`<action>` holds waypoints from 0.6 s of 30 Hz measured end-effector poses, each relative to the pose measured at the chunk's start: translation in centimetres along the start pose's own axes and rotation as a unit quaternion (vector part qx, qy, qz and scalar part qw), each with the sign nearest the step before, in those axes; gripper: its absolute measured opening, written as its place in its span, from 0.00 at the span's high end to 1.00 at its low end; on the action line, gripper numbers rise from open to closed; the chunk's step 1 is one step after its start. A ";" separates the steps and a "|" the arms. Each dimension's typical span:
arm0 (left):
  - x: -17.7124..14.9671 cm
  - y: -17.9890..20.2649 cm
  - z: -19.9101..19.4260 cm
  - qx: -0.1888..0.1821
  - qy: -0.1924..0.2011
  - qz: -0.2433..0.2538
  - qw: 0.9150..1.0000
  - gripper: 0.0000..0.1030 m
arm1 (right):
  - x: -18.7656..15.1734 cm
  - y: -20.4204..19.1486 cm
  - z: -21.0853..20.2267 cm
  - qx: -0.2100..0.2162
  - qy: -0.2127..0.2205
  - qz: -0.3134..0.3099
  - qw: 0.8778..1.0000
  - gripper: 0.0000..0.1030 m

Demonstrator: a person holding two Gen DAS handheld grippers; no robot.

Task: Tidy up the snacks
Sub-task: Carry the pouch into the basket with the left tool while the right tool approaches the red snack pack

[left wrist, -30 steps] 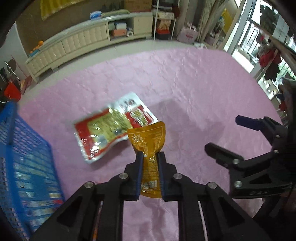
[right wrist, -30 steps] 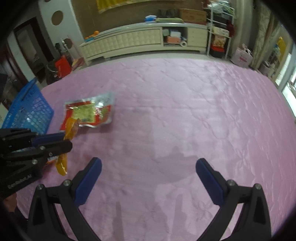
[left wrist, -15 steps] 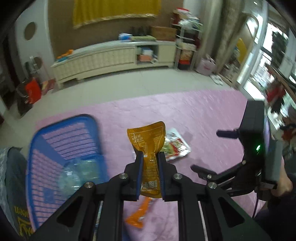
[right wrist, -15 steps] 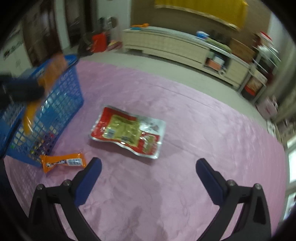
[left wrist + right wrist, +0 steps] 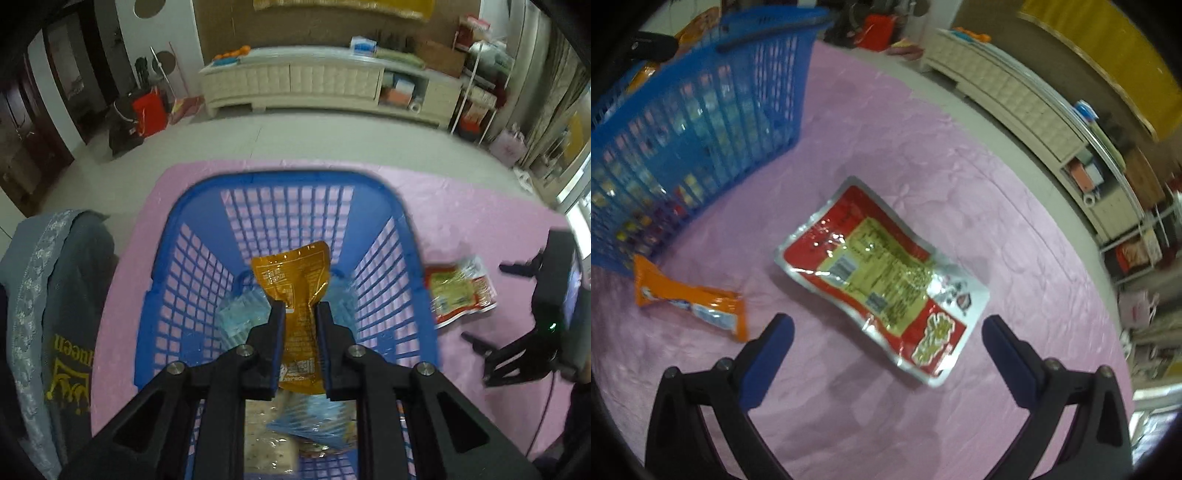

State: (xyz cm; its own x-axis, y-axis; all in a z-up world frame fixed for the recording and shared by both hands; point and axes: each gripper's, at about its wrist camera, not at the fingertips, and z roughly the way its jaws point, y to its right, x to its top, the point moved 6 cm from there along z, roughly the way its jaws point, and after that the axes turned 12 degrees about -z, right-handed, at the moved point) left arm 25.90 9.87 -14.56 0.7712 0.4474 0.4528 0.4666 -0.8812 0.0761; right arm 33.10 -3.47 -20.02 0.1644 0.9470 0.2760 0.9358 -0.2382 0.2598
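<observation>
1. Clamped on an amber snack pouch [image 5: 295, 295], the left gripper [image 5: 300, 314] hung over the open top of the blue plastic basket [image 5: 184, 266]; its blue pads pinched the pouch at its narrow waist, and the pouch stood upright between them.
2. We saw the pouch above the basket's middle, apart from its mesh walls, with clear blue-tinted packets [image 5: 240, 310] and a pale cracker pack [image 5: 269, 439] lying on the basket floor beneath it.
3. We found the right gripper [image 5: 886, 347] spread wide with nothing between its blue pads [image 5: 768, 354], pointing down at the pink quilted cover [image 5: 1015, 206] just outside the basket [image 5: 701, 122].
4. A red-and-silver snack packet [image 5: 882, 273] lay flat on the cover beside the basket, ahead of the right gripper's fingers and between their tips as that camera saw it; from the left wrist the same packet [image 5: 458, 291] showed just past the basket's right wall.
5. An orange snack bar wrapper [image 5: 690, 299] lay on the cover close to the basket's near corner, just beside the right gripper's left-hand finger in the view.
6. Seen from the left wrist, the right gripper [image 5: 491, 306] sat beyond the red packet, on the side away from the basket.
7. A grey garment with yellow lettering [image 5: 62, 332] lay at the cover's edge, on the basket's left.
8. A long cream cabinet [image 5: 314, 81] stood across the tiled floor, well beyond the basket's far rim.
</observation>
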 end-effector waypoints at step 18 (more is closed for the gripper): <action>0.4 2.7 3.1 -0.016 -0.013 0.013 1.000 0.39 | 3.7 1.2 5.2 0.115 -0.041 -0.164 0.979 0.00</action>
State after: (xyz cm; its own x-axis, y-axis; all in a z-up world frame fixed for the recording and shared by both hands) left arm 28.79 8.10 -16.89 0.7941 0.4273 0.4323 0.4322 -0.8970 0.0926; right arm 36.48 0.89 -23.47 -0.1407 0.9806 0.1362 0.9865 0.1272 0.1036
